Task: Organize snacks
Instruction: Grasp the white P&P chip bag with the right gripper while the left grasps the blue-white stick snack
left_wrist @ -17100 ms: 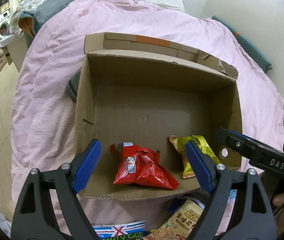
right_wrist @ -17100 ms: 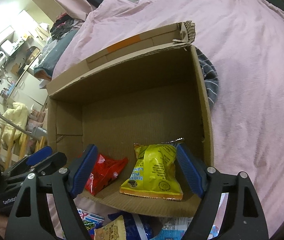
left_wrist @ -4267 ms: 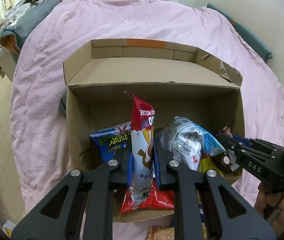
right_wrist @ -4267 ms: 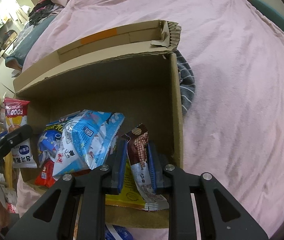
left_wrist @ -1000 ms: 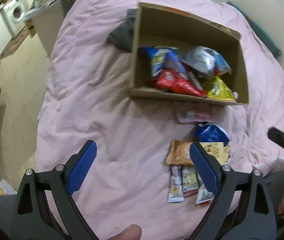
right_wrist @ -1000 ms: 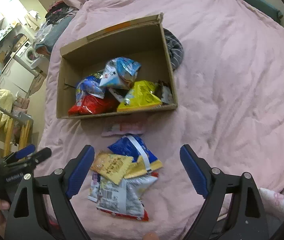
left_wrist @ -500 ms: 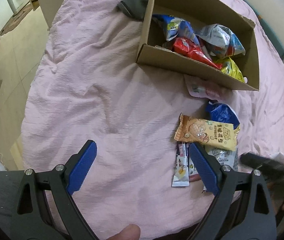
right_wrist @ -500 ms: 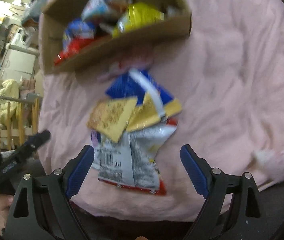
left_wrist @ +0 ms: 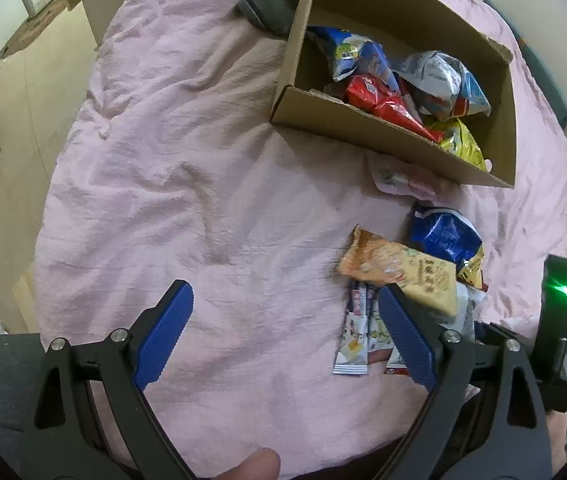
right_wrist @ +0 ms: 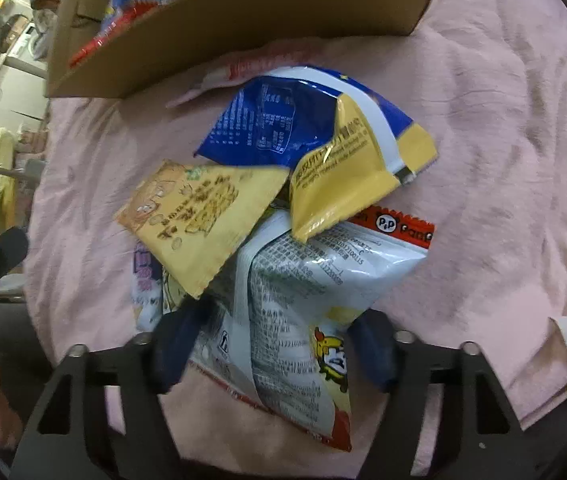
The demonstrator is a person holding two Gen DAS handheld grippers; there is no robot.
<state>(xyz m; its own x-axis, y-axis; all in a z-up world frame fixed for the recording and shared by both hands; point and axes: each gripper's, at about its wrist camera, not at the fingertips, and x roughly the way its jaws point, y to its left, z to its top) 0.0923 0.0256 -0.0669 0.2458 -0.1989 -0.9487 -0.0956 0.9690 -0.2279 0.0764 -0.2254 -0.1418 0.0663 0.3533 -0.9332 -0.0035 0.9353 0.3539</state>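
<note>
On the pink bed [left_wrist: 187,168], loose snack bags [right_wrist: 283,208] lie piled near the box [left_wrist: 371,128], which holds more snacks. Both grippers are wide open. The right gripper [right_wrist: 271,354] has a white bag [right_wrist: 303,300] between its jaws. The left gripper [left_wrist: 283,336] hovers beside the pile. A gray sock [left_wrist: 271,8] sits behind the box.

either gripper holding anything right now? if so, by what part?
Nothing is held. The left gripper is open above the pink bedspread. The right gripper is open, its jaws straddling the lower part of the white-and-red snack bag, not clamped.
</note>
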